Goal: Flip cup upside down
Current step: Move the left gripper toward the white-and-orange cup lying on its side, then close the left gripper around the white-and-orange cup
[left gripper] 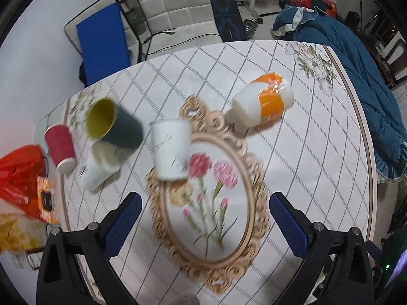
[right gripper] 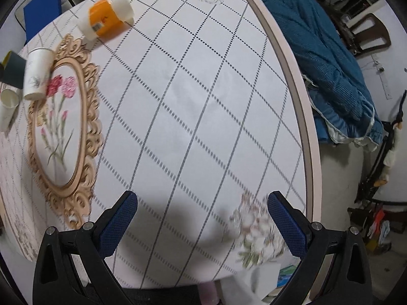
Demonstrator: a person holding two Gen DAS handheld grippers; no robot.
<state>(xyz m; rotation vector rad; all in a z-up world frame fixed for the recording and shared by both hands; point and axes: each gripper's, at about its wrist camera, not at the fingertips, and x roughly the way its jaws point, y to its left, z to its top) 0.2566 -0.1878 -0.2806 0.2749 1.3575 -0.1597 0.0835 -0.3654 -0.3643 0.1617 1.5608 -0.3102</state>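
Observation:
A white paper cup (left gripper: 171, 150) stands upside down at the top edge of the oval flower print; it also shows in the right wrist view (right gripper: 37, 74). A dark cup with a yellow inside (left gripper: 113, 123) stands upright to its left, its edge visible in the right wrist view (right gripper: 12, 68). A second white cup (left gripper: 100, 166) lies on its side by the dark cup, also visible from the right (right gripper: 7, 106). A red cup (left gripper: 60, 148) stands upside down farther left. My left gripper (left gripper: 205, 211) is open and empty above the flower print. My right gripper (right gripper: 202, 208) is open and empty over the table's right part.
A white-and-orange wrapped roll (left gripper: 263, 103) lies behind the cups, also in the right wrist view (right gripper: 106, 16). Red and yellow bags (left gripper: 20, 178) sit at the left table edge. The round table's rim (right gripper: 300, 106) runs on the right, with a blue-covered seat (right gripper: 330, 58) beyond it.

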